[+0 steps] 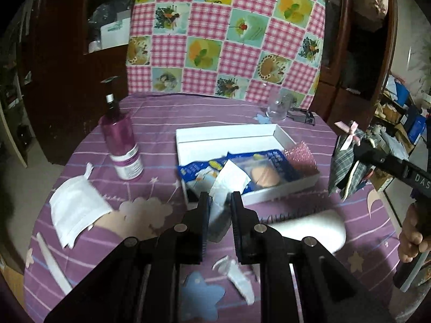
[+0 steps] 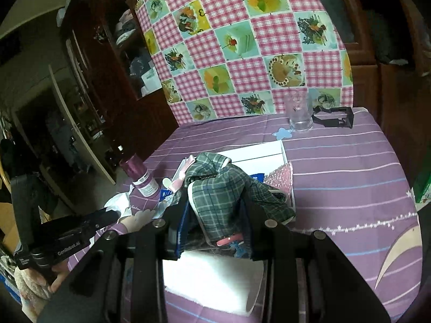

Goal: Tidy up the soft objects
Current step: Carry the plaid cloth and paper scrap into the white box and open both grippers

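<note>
Grey plaid cloth garment (image 2: 229, 199) with pink bow, bunched, held up right of the white box (image 1: 231, 134).

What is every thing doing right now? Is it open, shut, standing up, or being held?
Left gripper: shut on a white packet.
Small white packet: pinched, lifted at the box's near edge.
Right gripper: shut on plaid cloth.
Grey plaid cloth with pink bow: held up, hanging.
Flat white cardboard box: open, holding packets.
Purple pump bottle: upright, capped.
Clear drinking glass: upright, looks empty.
White face mask: lying flat.
</note>
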Action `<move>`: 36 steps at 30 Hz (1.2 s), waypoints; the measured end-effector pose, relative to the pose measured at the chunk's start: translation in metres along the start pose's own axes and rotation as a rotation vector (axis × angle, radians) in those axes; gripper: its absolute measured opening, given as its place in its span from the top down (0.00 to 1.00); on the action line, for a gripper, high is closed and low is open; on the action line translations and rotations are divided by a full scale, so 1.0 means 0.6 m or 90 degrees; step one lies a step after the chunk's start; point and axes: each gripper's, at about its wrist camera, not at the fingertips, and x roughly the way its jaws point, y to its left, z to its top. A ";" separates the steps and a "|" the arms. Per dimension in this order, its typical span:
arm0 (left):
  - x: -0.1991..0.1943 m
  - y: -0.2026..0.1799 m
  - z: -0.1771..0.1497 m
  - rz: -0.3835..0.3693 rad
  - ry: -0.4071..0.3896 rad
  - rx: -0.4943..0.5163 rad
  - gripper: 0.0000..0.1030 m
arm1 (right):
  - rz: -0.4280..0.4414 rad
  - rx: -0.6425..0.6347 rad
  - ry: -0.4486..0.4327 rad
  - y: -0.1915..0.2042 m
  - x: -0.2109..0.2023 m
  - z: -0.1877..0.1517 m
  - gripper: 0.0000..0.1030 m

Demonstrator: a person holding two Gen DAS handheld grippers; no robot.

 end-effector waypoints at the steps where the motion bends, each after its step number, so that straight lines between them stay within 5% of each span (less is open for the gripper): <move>1: 0.008 -0.002 0.005 -0.002 0.002 -0.001 0.86 | -0.008 -0.003 0.007 -0.002 0.009 0.005 0.66; 11: 0.126 -0.014 0.044 -0.016 0.043 -0.041 0.86 | -0.033 -0.012 0.095 -0.016 0.130 0.046 0.66; 21: 0.232 0.014 0.019 0.086 0.101 -0.047 0.86 | -0.075 -0.047 0.262 -0.014 0.282 0.053 0.65; 27: 0.261 0.016 0.045 0.110 0.102 -0.049 0.86 | -0.097 -0.047 0.225 -0.011 0.320 0.058 0.63; 31: 0.254 0.016 0.043 0.085 0.098 -0.049 0.85 | -0.036 0.013 0.205 -0.034 0.319 0.065 0.57; 33: 0.241 0.014 0.042 0.053 0.094 -0.051 0.78 | 0.007 0.044 0.204 -0.047 0.309 0.069 0.54; 36: 0.209 0.011 0.047 0.027 0.048 -0.067 0.34 | 0.039 0.077 0.169 -0.058 0.278 0.076 0.48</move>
